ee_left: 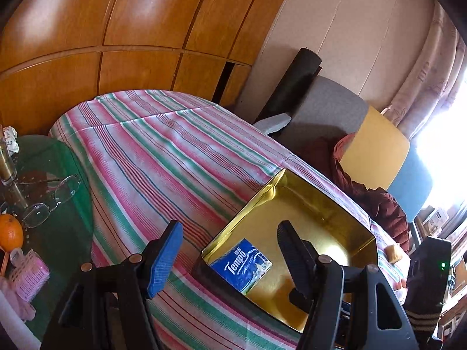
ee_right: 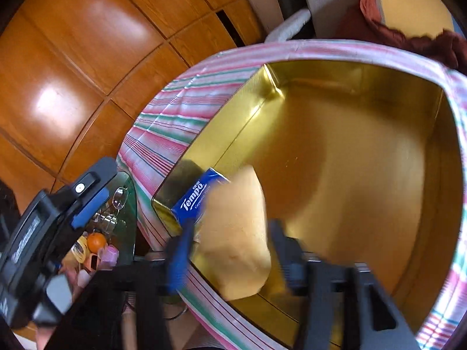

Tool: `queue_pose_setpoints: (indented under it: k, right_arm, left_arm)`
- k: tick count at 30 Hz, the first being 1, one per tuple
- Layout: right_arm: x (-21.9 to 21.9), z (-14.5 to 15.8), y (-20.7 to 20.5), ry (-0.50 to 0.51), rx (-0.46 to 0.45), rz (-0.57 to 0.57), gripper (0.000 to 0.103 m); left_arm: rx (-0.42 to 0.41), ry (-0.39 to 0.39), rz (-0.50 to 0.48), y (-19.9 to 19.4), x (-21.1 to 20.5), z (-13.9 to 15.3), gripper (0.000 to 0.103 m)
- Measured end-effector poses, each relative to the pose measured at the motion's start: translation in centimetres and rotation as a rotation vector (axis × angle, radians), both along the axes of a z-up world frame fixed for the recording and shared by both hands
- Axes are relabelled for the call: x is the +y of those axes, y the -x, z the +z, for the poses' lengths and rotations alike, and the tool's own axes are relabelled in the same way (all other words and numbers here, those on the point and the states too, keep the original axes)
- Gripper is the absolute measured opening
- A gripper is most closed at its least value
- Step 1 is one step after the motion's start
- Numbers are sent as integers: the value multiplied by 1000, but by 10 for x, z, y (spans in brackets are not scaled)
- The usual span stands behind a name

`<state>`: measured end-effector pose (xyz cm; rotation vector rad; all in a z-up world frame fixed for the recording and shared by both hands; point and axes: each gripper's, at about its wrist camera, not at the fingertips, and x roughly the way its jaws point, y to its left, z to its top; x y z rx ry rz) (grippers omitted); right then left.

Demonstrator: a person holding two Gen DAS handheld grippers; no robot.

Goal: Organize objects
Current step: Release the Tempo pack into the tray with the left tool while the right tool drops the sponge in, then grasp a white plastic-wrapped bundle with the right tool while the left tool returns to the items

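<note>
Low in the right wrist frame, a pale yellow sponge-like block (ee_right: 236,233) sits between the right gripper (ee_right: 230,250) jaws, blurred; grip cannot be told. It lies inside the gold tin (ee_right: 364,145) on the striped cloth (ee_right: 175,134), against a blue tissue pack (ee_left: 240,265) reading "Tempo". Left gripper (ee_left: 224,250) jaws spread, empty, over the tin's edge. Glass side worktop (ee_left: 58,233), left: spectacles (ee_left: 49,201), orange (ee_left: 10,232).

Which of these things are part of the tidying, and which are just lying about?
Part of the job: gold square tin; blue Tempo tissue pack; pale yellow soft lump.
Lying about: wire-framed glasses; orange fruit; pink plastic basket; dark red cloth.
</note>
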<state>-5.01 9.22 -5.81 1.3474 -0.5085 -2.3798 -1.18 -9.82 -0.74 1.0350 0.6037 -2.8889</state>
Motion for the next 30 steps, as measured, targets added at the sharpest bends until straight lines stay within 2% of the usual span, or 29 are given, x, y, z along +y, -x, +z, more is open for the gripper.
queue_pose_setpoints:
  k: [1,7,16,23,30]
  right_arm:
    - [3,0,-1,7,1,-15,77]
    - [21,13,-18,-25,81,-94,77]
    - [42,47,-50,-168,230,-143,77]
    - [65,61,-68,-226,288,-198,77]
    - [109,68,-87,-287,299,-327,79]
  left_arm:
    - [-2,-1,0,0,0,0,68]
    - [12,-4,4,-2,2,0,68]
    - [-21,14,-60,0,20,-6,68]
    - [-16,25,-142,-3,42,-6,68]
    - [-26,18,-316,-9,77,-9,68]
